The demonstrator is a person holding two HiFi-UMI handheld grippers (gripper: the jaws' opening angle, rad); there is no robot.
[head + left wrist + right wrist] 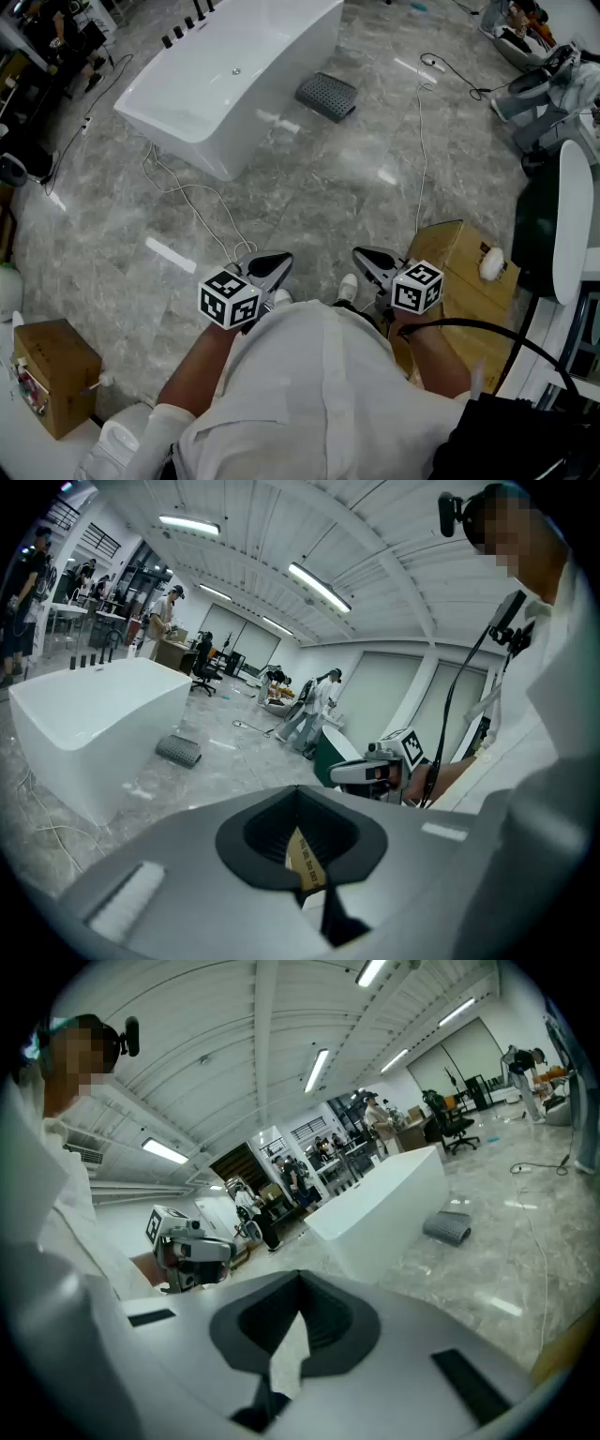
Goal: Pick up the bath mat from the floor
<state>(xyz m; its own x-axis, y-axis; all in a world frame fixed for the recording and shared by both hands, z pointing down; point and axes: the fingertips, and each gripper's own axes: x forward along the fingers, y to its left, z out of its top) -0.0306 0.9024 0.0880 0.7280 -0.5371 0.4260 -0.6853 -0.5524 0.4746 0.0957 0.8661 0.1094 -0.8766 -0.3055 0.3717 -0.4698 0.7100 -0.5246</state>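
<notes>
Two grippers are in your hands, held close in front of you. Your left gripper [277, 261] has its jaws pressed together, with nothing between them. Your right gripper [366, 256] is closed too, and it is empty. The bath mat [327, 96] is dark grey and lies bunched up on the grey floor [309, 187], well away from both grippers at about 12 o'clock. It sits just beside the white bathtub [234, 75], on the tub's 3 o'clock side. A brown box [459, 253] is near your right gripper, at its 3 o'clock.
</notes>
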